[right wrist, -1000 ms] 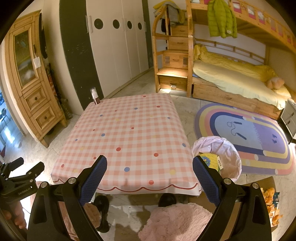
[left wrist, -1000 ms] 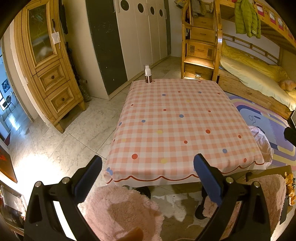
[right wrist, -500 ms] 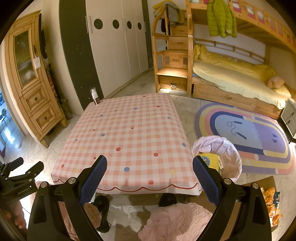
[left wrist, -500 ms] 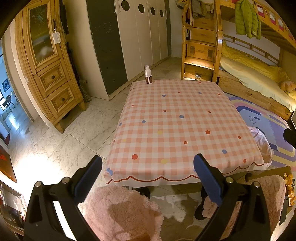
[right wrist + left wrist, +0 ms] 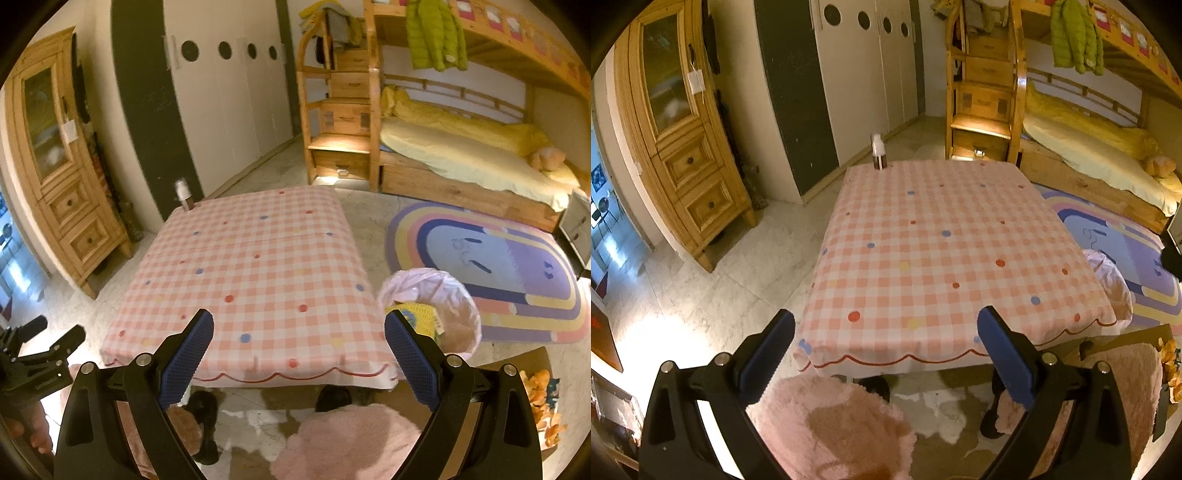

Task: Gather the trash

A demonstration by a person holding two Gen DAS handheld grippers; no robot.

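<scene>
A table with a pink checked cloth [image 5: 945,258] [image 5: 251,280] stands in front of me. A small bottle with a white cap [image 5: 878,152] [image 5: 183,194] stands at its far left corner. A bin with a pink liner [image 5: 432,310] stands to the right of the table and holds a yellow packet [image 5: 413,319]; its liner edge shows in the left wrist view [image 5: 1112,284]. My left gripper [image 5: 886,363] is open and empty over the table's near edge. My right gripper [image 5: 299,360] is open and empty, also over the near edge.
Pink fluffy stools [image 5: 831,428] [image 5: 347,439] sit under the near edge. A wooden cabinet [image 5: 679,147] stands at left, white wardrobes [image 5: 229,103] behind, a bunk bed [image 5: 461,147] and striped rug [image 5: 491,266] at right. The left gripper also shows in the right wrist view [image 5: 33,354].
</scene>
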